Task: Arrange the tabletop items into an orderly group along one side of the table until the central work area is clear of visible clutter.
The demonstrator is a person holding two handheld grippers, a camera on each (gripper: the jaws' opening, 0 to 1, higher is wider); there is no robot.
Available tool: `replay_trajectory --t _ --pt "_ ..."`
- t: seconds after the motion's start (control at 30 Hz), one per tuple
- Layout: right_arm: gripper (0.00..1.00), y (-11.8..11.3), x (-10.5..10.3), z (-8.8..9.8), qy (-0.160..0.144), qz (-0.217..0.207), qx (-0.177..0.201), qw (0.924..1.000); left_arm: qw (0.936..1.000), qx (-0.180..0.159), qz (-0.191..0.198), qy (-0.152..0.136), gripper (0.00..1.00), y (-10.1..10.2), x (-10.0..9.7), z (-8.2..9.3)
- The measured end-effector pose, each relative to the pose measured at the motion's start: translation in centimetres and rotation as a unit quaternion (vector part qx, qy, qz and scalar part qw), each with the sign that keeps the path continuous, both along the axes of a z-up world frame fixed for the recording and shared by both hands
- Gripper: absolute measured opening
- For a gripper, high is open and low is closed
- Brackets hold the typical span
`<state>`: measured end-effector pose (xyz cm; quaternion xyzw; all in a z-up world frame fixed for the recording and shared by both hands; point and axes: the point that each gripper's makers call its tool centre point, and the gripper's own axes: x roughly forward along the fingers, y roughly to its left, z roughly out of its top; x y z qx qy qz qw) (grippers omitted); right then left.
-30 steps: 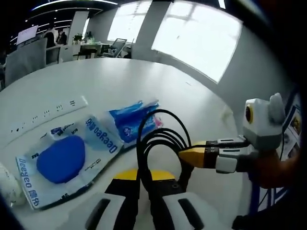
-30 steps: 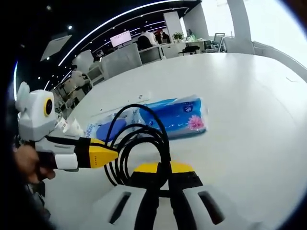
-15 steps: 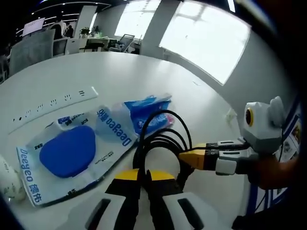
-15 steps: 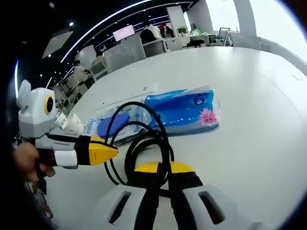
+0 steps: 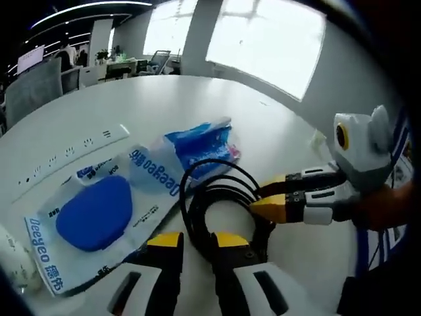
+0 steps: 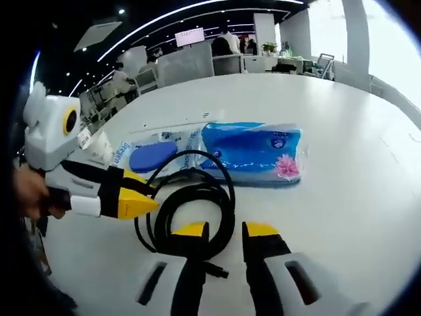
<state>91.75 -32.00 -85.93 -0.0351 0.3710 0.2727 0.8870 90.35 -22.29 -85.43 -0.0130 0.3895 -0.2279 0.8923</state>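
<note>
Both grippers, left [image 5: 196,245] and right [image 6: 223,232], stand parted astride the coiled black cable [image 6: 191,210]; blue tissue pack [image 6: 253,153] at 12 o'clock.

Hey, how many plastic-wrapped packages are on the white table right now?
2. A clear Deeyeo packet with a blue pad lies left of the black cable coil; the blue tissue pack lies beside it, beyond the coil. More may sit out of view.

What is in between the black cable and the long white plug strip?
In the left gripper view, two packets lie between the coiled black cable and the white power strip: a clear Deegeo packet holding something blue, and a blue tissue pack beside it.
</note>
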Motion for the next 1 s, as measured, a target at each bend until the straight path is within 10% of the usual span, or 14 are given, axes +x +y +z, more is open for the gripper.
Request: replay_trajectory --t 0.5,1.0 --pt "0.55 0.4 -2.0 3.3 -0.054 0.07 0.029 0.9956 0.9984 -0.011 -0.006 -0.056 0.41 -0.5 -3.2 3.4" --pt "0.77 -0.8 -5.8 7.0 -0.095 0.106 0.06 0.988 0.9937 0.004 0.054 -0.098 0.58 3.7 -10.3 6.3"
